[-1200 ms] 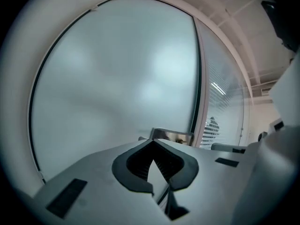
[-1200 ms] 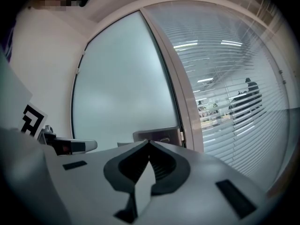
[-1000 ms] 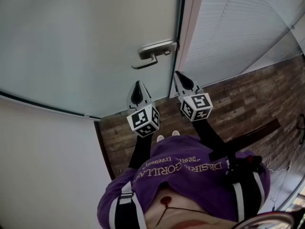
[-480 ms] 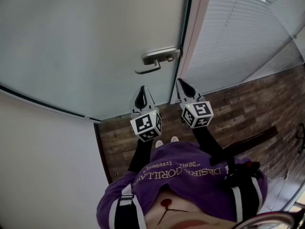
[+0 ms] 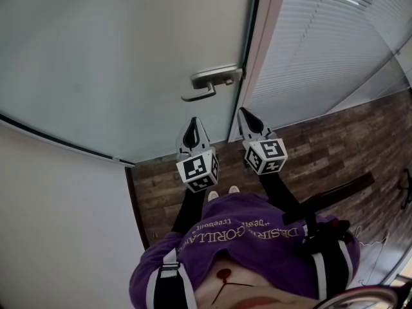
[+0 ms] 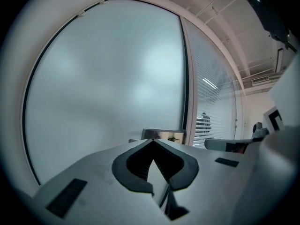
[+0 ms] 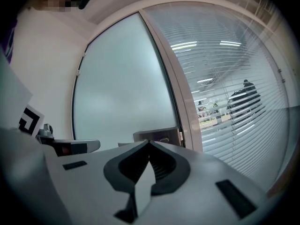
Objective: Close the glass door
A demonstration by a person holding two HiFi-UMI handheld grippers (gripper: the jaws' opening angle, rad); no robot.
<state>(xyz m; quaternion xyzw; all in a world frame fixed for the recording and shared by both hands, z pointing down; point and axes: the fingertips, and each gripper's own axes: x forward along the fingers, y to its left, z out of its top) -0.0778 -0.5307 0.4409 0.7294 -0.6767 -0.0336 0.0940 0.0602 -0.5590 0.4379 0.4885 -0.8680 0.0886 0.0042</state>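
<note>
Frosted glass door [image 5: 129,56] stands right ahead of you, its handle-side edge along the white frame [image 5: 267,44]. The lever handle [image 5: 215,77] is just beyond both tips. Your left gripper [image 5: 193,121] and right gripper [image 5: 244,112] are clenched: jaws together, nothing between them.

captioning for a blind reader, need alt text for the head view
A person in a purple top, seen from above, points the left gripper and right gripper, both shut, at a frosted glass door, short of its metal lever handle. Window blinds stand to the right.
</note>
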